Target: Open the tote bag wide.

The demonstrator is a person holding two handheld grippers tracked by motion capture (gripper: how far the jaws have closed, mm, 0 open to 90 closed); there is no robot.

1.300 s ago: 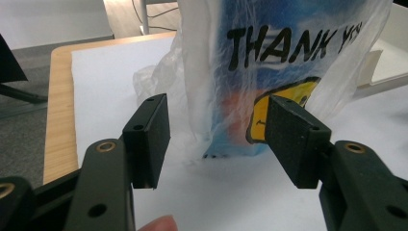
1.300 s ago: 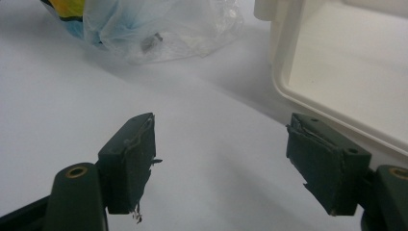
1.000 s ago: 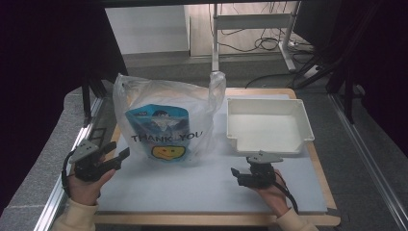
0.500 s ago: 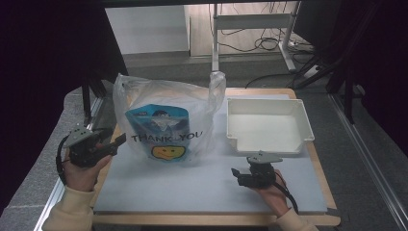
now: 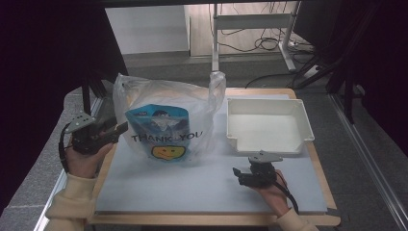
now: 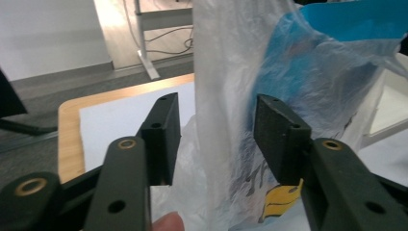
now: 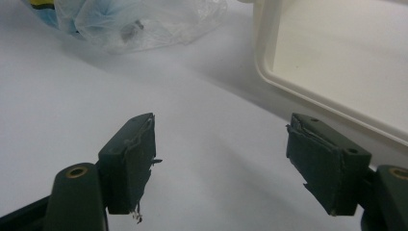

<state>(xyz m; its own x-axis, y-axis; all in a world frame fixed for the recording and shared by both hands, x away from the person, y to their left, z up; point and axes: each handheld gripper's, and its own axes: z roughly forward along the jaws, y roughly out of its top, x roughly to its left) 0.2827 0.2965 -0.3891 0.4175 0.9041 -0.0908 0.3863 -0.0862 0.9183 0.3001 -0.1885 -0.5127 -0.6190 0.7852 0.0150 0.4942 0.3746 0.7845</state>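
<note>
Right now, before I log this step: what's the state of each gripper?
Left gripper: jaws just been closing, pads not yet pressing the clear plastic "THANK YOU" bag between them.
Right gripper: open, nothing held, above the white mat.

The high view looks forward and down from above the person's side of the table [image 5: 211, 192], far enough back to take in the whole top and the floor beyond. The left gripper view sits low and close, facing the bag [image 6: 298, 82] between its own fingers [image 6: 163, 130], with the table's far corner behind. The right gripper view hovers just above the table, facing the tray [image 7: 337, 62] and the bag's lower edge. All three views share the bag; the high and right gripper views share the tray.
</note>
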